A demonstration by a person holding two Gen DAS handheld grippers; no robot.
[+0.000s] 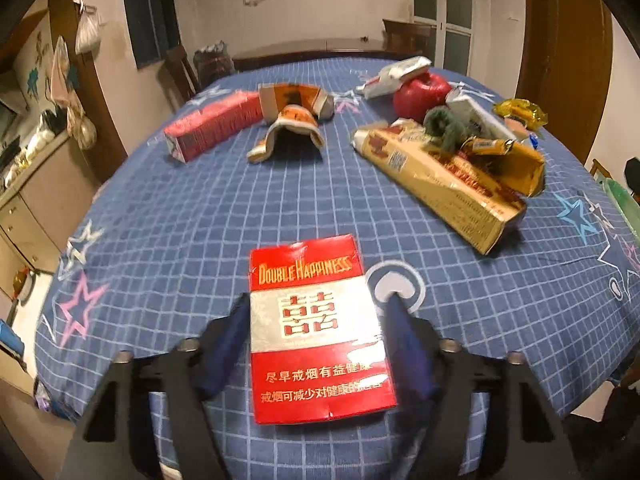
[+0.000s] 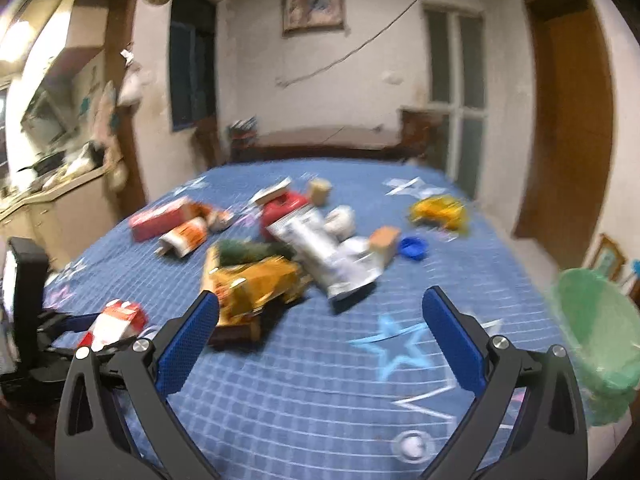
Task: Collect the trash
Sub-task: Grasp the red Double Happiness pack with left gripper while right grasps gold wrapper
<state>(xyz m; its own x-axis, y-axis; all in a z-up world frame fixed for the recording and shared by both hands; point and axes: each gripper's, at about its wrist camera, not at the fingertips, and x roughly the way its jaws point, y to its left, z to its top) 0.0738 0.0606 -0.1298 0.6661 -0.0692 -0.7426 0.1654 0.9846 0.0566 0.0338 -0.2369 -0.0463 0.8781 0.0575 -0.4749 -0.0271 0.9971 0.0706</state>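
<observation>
The left gripper point(image 1: 316, 312) is sitting around the red pack point(image 1: 318, 330) at the near edge of the table point(image 1: 168, 240), its blue fingers point(image 1: 230, 332) hugging the pack's two long sides. In the right view the pack point(image 2: 114, 322) is showing tilted between those jaws, so they are probably closed on it and carrying it, though how firm the contact is I cannot tell. The right gripper point(image 2: 320, 300) is hovering wide open over the near right part of the cloth, holding nothing, its view blurred.

To do this step well, the left hand should be keeping its squeeze across the pack's width, light enough not to crush thin card, and holding the pack level while it travels. The green bin point(image 2: 596, 344) is standing just off the table's right edge, so the carry is likely going that way, low over the cloth and clear of the yellow carton point(image 1: 444, 176), which is lying right of centre with a green tuft point(image 1: 446, 126) on top.

Farther back, a red carton point(image 1: 214, 126) is lying toward the far left corner, with torn orange wrappers point(image 1: 292, 128) beside it. A red ball-like thing point(image 1: 420, 94), a silver wrapper point(image 2: 328, 256), a blue cap point(image 2: 412, 248) and a yellow wrapper point(image 2: 440, 210) are waiting toward the far right.
</observation>
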